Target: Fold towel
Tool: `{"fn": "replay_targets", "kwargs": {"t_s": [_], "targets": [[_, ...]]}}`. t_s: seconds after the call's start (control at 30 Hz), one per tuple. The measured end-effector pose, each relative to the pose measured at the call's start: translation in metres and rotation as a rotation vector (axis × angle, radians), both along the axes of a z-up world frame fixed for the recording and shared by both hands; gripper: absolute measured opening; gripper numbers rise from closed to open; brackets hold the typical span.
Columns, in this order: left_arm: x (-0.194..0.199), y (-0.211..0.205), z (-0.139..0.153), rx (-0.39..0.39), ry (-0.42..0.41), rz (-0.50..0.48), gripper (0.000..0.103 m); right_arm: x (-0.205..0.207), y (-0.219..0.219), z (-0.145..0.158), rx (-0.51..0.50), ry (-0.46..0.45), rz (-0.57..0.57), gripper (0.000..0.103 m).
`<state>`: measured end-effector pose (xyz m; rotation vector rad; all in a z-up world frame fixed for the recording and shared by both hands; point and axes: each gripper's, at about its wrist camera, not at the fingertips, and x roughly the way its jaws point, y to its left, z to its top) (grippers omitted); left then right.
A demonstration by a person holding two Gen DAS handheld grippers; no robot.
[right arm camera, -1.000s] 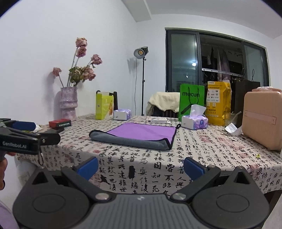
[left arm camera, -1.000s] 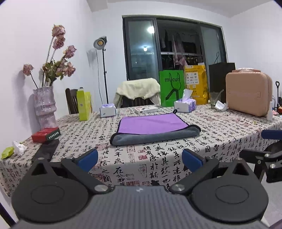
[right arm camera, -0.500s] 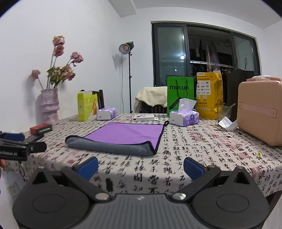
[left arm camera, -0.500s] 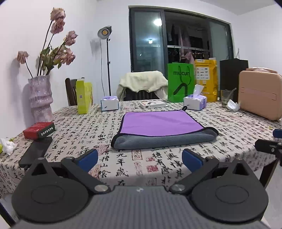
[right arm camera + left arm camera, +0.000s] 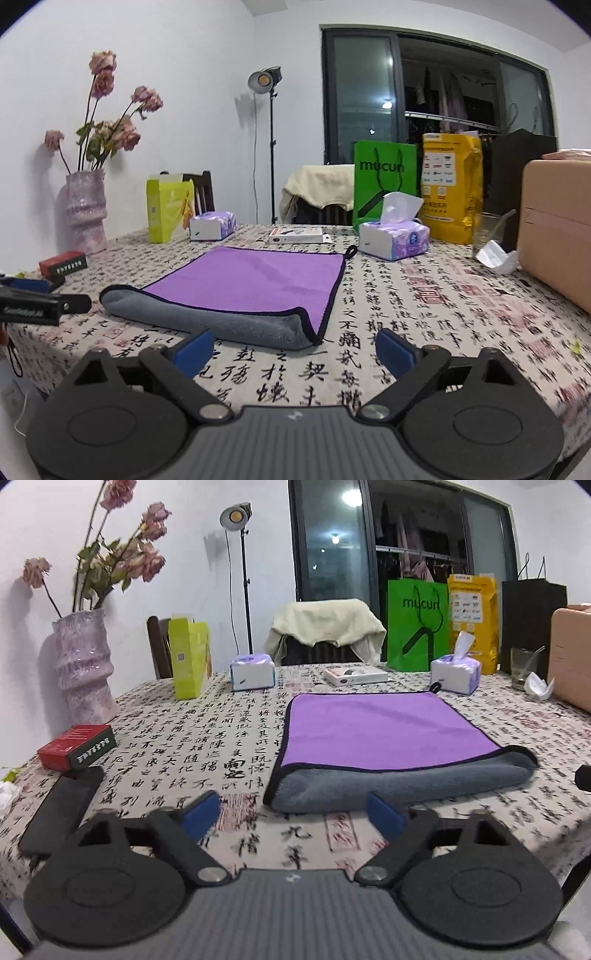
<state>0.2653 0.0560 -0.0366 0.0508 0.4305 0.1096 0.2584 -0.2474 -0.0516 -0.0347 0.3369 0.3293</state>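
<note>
A towel point(image 5: 373, 731), purple on top and grey underneath, lies folded on the patterned tablecloth point(image 5: 207, 746), its rolled grey fold edge nearest me. It also shows in the right wrist view point(image 5: 255, 280). My left gripper point(image 5: 293, 814) is open and empty, just short of the fold's left corner. My right gripper point(image 5: 295, 349) is open and empty, just short of the fold's right corner. The left gripper shows at the left edge of the right wrist view point(image 5: 44, 302).
On the left are a black phone point(image 5: 61, 808), a red box point(image 5: 75, 747), a vase of dried flowers point(image 5: 83, 664) and a yellow-green box point(image 5: 190, 657). Behind the towel are tissue boxes point(image 5: 456, 668), bags and a pink case point(image 5: 557, 229) at right.
Both grippers have moved forward over the table's near edge toward the towel's fold. Both stay open.
</note>
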Motion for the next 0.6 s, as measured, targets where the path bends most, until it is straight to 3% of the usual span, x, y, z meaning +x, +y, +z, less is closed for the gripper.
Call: {"fn": "replay_targets", "kwargs": {"t_s": [0.07,0.2,0.37,0.47,0.6], "targets": [[0.013,0.007,-0.002,-0.014,0.015,-0.004,0.074,0.012,0.005,-0.002,-0.009,0.007,0.006,0.091],[0.04,0.021,-0.004,-0.07,0.053,-0.007,0.057,0.042,0.01,-0.006,-0.018,0.043,0.03,0.075],[0.064,0.032,-0.01,-0.12,0.101,-0.041,0.049,0.076,0.014,-0.008,-0.024,0.062,0.044,0.062],[0.075,0.034,-0.014,-0.132,0.141,-0.065,0.049,0.094,0.016,-0.01,-0.011,0.093,0.061,0.048],[0.078,0.038,-0.018,-0.153,0.161,-0.081,0.048,0.112,0.017,-0.015,0.015,0.141,0.09,0.039]]}}
